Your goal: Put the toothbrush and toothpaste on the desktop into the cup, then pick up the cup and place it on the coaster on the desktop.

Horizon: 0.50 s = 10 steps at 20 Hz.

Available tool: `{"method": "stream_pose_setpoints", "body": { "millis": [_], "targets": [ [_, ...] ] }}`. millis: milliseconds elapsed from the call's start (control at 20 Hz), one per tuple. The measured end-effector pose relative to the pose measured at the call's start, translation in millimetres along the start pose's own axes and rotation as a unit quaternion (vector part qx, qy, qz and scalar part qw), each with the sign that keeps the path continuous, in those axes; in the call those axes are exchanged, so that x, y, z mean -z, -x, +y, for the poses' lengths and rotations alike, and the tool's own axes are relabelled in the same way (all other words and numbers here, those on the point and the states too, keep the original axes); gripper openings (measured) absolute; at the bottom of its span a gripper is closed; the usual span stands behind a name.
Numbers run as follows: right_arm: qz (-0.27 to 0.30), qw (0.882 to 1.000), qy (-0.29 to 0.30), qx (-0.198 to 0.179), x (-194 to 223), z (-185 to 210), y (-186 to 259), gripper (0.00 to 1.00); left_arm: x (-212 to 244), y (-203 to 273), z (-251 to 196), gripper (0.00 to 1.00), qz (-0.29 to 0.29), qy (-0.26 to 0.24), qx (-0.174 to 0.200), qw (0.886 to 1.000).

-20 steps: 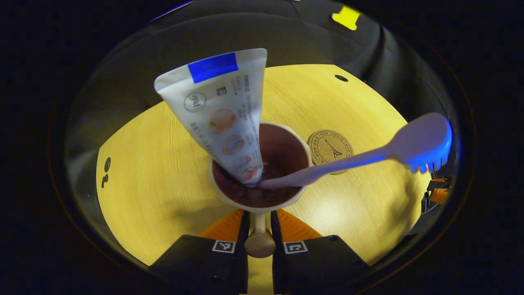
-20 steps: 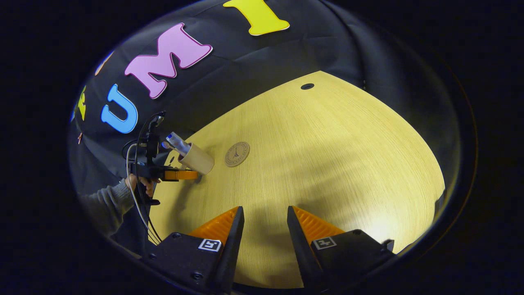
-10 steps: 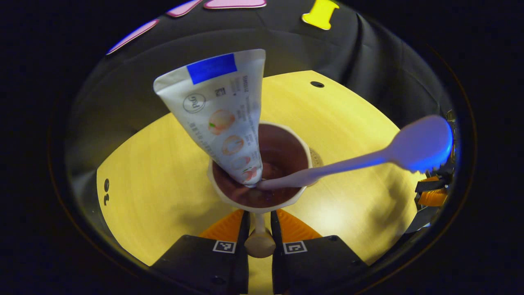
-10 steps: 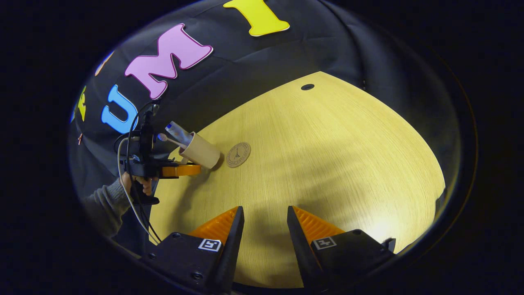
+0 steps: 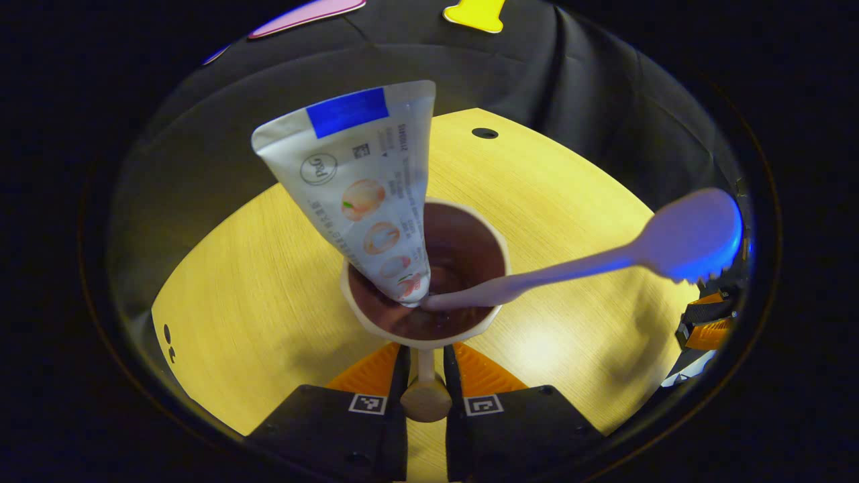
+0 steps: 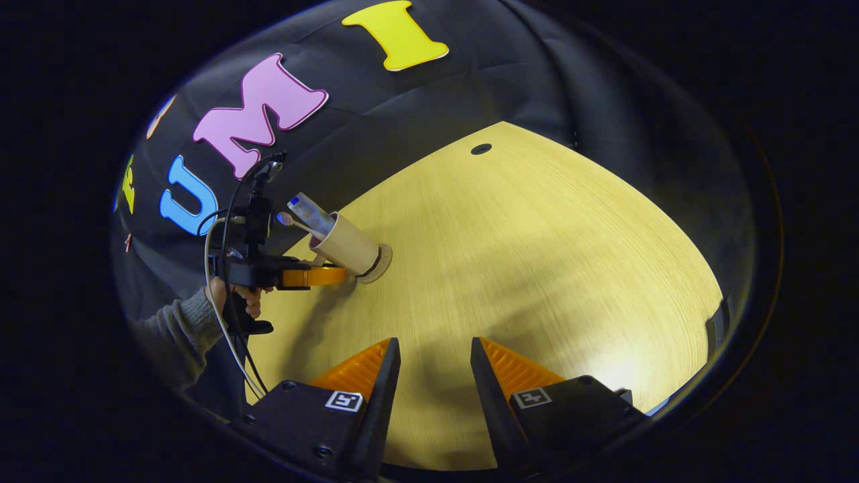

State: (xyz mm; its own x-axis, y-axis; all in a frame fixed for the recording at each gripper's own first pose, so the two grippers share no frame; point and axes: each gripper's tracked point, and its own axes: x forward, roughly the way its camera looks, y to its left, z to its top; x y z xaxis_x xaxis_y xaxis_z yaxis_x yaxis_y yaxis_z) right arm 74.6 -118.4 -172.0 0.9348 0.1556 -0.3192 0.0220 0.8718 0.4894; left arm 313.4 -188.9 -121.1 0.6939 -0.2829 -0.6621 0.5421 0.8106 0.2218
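Cup (image 6: pixel 345 245), toothpaste (image 5: pixel 359 181) and toothbrush (image 5: pixel 604 255) inside, hangs over the coaster (image 6: pixel 381 260), its handle pinched by your left hand-held gripper (image 5: pixel 424 365). Lower it straight, centred, before releasing; right hand-held gripper (image 6: pixel 435 362) idles, narrowly parted.

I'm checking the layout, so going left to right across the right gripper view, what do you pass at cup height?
Sleeve → hand holding the left gripper → cup → coaster → bare desktop.
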Motion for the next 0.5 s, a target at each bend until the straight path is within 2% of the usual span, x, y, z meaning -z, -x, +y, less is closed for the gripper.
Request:
{"method": "stream_pose_setpoints", "body": {
  "millis": [50, 100, 200, 500],
  "targets": [
    [0.0, 1.0, -0.002, 0.001, -0.9, -2.4, 0.9, 0.65, -0.8, -3.0, -2.7, 0.28, 0.002, -0.003, 0.0, 1.0],
    [-0.001, 1.0, -0.003, 0.002, -2.1, -3.8, 0.6, 0.65, -0.3, -5.9, -3.5, 0.32, 0.006, -0.004, -0.001, 1.0],
    [-0.002, 1.0, -0.007, 0.002, -3.9, -6.3, 1.4, 0.65, 2.2, -11.4, -6.7, 0.28, 0.018, -0.005, -0.003, 1.0],
    [0.001, 1.0, -0.007, 0.001, -3.8, -6.3, 1.9, 0.65, 3.0, -10.7, -3.3, 0.29, 0.017, -0.003, -0.004, 1.0]
  ]
}}
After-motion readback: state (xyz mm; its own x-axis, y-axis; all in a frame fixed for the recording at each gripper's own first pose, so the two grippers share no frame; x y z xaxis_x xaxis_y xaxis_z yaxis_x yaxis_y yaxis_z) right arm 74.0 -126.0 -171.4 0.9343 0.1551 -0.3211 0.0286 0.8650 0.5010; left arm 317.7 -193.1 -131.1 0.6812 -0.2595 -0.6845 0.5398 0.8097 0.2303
